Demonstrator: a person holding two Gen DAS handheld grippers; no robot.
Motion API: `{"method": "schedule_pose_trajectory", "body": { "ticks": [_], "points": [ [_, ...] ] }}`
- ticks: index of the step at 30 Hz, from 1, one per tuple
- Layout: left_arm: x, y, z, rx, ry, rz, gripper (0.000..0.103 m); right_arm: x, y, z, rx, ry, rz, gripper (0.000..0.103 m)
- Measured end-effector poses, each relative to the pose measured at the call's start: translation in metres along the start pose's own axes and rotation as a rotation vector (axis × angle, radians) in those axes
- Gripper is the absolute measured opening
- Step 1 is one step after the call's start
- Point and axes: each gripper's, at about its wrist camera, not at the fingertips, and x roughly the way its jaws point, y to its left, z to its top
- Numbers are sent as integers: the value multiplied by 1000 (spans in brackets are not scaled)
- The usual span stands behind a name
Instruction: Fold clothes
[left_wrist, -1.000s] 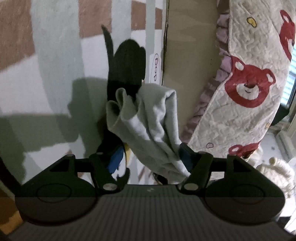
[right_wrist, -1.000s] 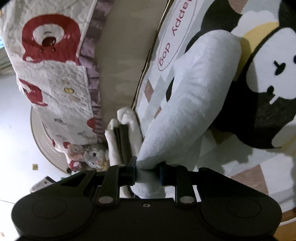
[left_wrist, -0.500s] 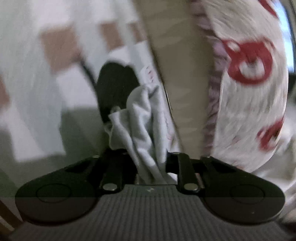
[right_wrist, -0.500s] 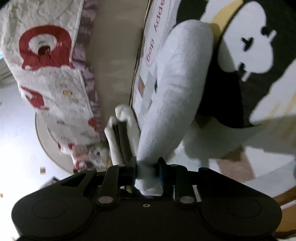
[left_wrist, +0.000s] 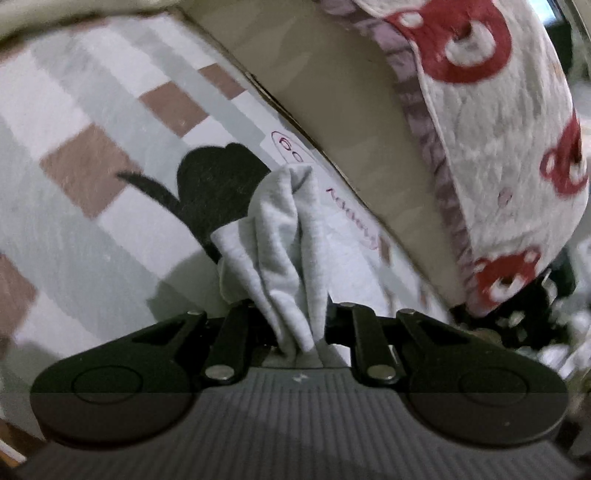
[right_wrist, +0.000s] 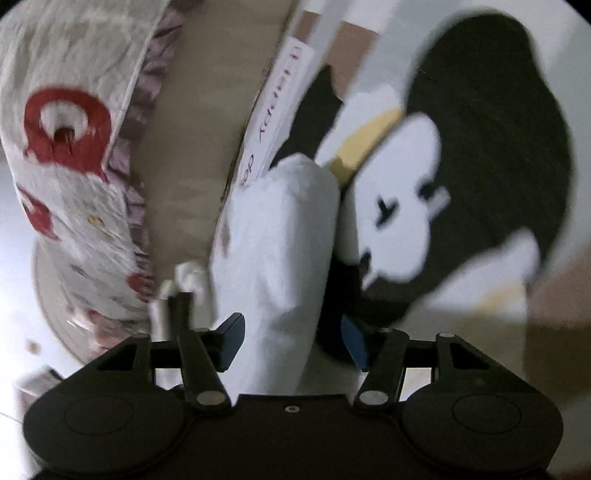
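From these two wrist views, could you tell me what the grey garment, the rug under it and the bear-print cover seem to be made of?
The grey garment looks like soft matte jersey knit: it bunches into loose folds. The rug appears to be short-pile printed textile, flat and unshiny. The bear-print cover looks like quilted cotton, puckered by stitching, though blur leaves the fibre uncertain.

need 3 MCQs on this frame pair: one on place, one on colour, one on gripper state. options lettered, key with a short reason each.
1. Where does the grey garment lie in the left wrist view?
A. between the left gripper's fingers
B. on the bear quilt
C. flat on the rug, clear of the gripper

2. What colour are the bears on the quilt?
A. blue
B. red
C. green

3. How does the right gripper stand to the white cloth?
A. clamped tight on it
B. no cloth near it
C. jaws apart, cloth between them

Key: 1 A, the fabric bunches in the closed fingers; 2 B, red bear faces show on the quilt; 3 C, the jaws are opening, with gaps beside the cloth.
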Motion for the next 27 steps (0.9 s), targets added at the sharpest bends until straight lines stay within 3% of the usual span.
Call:
{"method": "schedule_pose_trajectory", "body": {
  "ticks": [5,7,9,10,11,13,15,20,23,27],
  "points": [
    [7,3,-5,81,-5,38,14,39,36,10,-297,-74,-136,70],
    [10,7,-8,95,-23,40,14,53,40,19,-276,-159,-150,72],
    [14,19,-9,45,-31,29,14,65,44,25,-248,-236,-147,75],
    [14,26,-8,20,-33,22,14,71,49,25,-284,-256,-167,70],
    [13,32,-7,-4,-35,15,14,75,54,23,-345,-270,-195,52],
    [4,31,-6,16,-41,39,13,74,63,14,-459,-280,-210,37],
    [-6,29,-5,45,-48,68,13,64,73,2,-549,-264,-191,31],
    [-58,21,15,-50,-46,99,13,38,115,-23,-662,-233,-59,29],
    [-94,7,33,61,-126,81,13,34,152,-33,-754,-207,16,29],
    [-136,40,64,74,-278,-37,13,40,214,-38,-865,-151,118,29]
  ]
}}
